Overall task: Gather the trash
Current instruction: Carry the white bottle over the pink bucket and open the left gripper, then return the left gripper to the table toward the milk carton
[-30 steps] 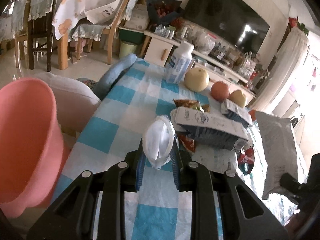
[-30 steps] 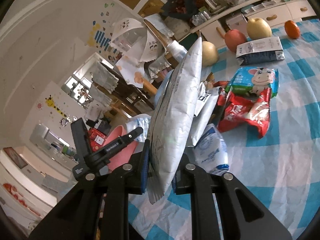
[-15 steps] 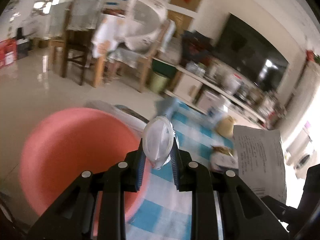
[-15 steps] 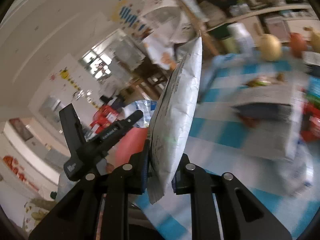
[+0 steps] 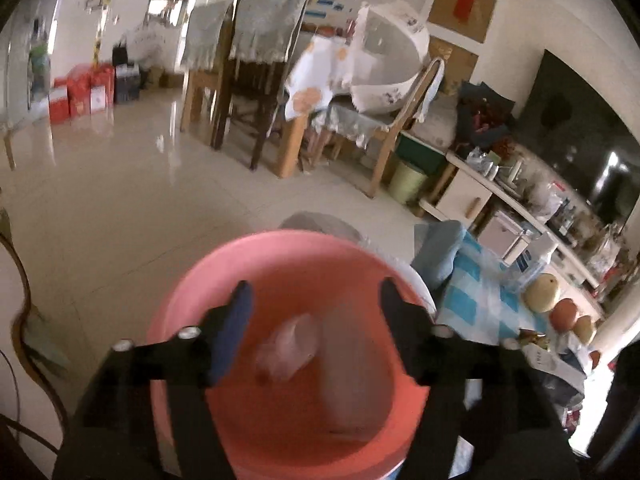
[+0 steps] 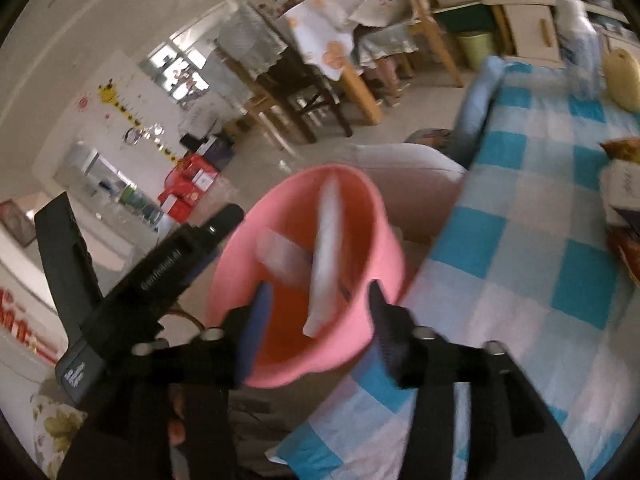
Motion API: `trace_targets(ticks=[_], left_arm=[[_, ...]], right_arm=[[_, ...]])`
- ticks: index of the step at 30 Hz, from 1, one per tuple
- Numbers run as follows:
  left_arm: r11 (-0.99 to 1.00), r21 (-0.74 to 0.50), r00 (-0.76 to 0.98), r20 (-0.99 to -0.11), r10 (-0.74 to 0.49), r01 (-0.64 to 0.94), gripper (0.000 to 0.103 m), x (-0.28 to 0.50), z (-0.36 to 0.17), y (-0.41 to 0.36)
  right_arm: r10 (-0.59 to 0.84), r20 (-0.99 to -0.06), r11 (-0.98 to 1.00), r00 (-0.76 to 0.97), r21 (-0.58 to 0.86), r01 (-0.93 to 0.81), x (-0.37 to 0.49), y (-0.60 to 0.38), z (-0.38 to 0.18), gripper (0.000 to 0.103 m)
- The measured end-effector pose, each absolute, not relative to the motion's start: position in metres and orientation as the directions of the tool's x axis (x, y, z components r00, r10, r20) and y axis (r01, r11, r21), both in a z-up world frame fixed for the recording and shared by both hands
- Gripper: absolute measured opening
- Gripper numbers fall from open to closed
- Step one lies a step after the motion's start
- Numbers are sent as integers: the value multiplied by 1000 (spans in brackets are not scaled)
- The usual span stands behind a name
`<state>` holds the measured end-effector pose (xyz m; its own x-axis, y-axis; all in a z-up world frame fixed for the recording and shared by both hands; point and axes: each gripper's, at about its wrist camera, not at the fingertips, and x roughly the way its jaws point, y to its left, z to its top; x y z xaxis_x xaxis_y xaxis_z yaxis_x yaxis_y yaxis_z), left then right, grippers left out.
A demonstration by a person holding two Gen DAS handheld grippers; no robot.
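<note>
Beside checked tablecloth (image 6: 520, 280), pink bucket (image 5: 192, 300) with two wrappers (image 6: 326, 256); both tongs (image 5: 312, 300) (image 6: 316, 300) wide, empty.

A salmon-pink bucket (image 5: 280, 264) shows an orange-pink inside. In it are a crumpled translucent white wrapper (image 5: 290, 346) and a long silvery-white bag (image 6: 326, 256), both blurred. The left gripper (image 5: 312, 300) is black, with dark blue pads on its fingers (image 5: 236, 320); the right gripper (image 6: 316, 296) is black with the same blue pads. The desk (image 6: 520, 248) wears a cloth checked in turquoise, pale blue and white. At its far edge sit a pale yellow pear (image 5: 541, 287) and a red-orange fruit (image 5: 564, 312). The floor (image 5: 120, 208) is glossy cream tile. Red boxes (image 5: 80, 88) stand by the far wall.
</note>
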<state>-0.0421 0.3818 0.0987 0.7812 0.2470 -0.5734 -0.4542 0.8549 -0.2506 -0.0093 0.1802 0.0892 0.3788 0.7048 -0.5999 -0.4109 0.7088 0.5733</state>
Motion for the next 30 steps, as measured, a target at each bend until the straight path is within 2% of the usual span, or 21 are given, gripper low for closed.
trace_targets(ticks=[2, 7, 17, 21, 30], left_arm=[[871, -208, 792, -545, 275, -446, 81, -42, 104, 372], [918, -139, 839, -476, 266, -370, 91, -43, 111, 346], [977, -69, 900, -405, 158, -202, 91, -44, 124, 285], [984, -57, 898, -421, 130, -169, 91, -45, 129, 265], [999, 37, 882, -471, 7, 12, 91, -42, 121, 201]], right_arm=[[661, -611, 750, 436, 525, -402, -18, 162, 93, 74], [540, -616, 841, 574, 422, -339, -49, 111, 107, 89], [438, -614, 896, 656, 355, -266, -80, 45, 105, 90], [420, -599, 905, 682, 338, -260, -87, 30, 106, 91], [388, -588, 918, 709, 316, -241, -92, -5, 110, 92]])
